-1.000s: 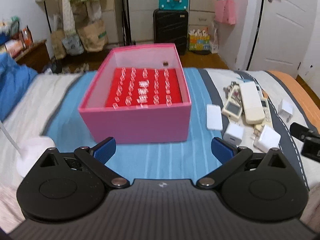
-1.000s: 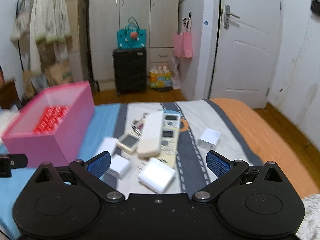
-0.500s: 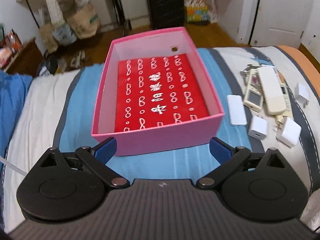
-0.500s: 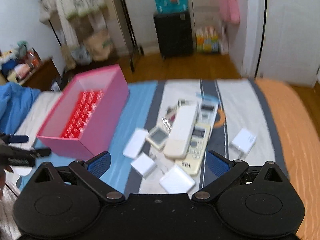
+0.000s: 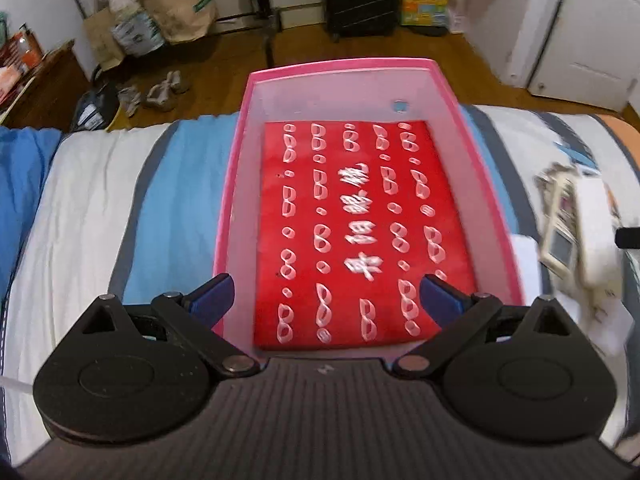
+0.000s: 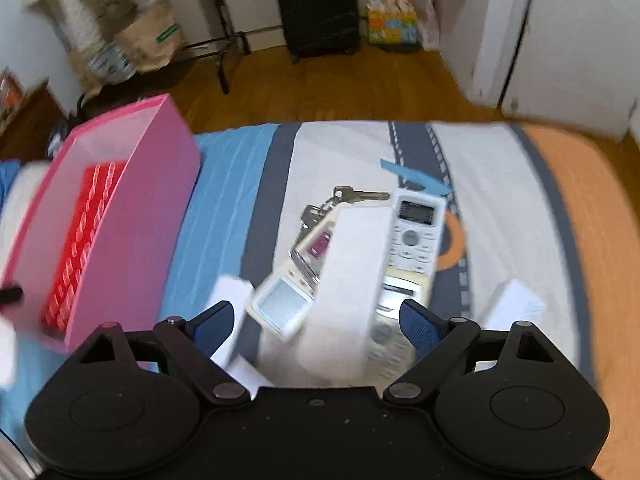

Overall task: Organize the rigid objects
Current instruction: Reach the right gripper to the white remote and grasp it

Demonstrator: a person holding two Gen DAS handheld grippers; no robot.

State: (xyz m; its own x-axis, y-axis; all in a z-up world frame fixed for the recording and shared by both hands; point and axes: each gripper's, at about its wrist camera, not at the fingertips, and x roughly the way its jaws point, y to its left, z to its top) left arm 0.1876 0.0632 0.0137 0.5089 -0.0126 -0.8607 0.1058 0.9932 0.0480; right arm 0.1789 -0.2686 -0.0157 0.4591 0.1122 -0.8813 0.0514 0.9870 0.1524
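Right hand-held gripper (image 6: 316,322) open, jaws just narrowing, over white remote (image 6: 352,280); nothing gripped. Left hand-held gripper (image 5: 326,298) open above pink box (image 5: 460,120). Risk: crowded pile, pads may snag keys (image 6: 344,196).

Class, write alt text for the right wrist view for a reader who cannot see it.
The open right claw hovers above a long white remote lying across other remotes, keys and white chargers on a striped bedspread. A pink box with a red lining sits to the left.

A bed with a striped blue, grey, white and orange cover (image 6: 500,184) carried an open pink rectangular box (image 6: 132,216) at nine o'clock; white remote controls (image 6: 352,280), keys (image 6: 352,195) and white chargers (image 6: 516,304) lay centrally.
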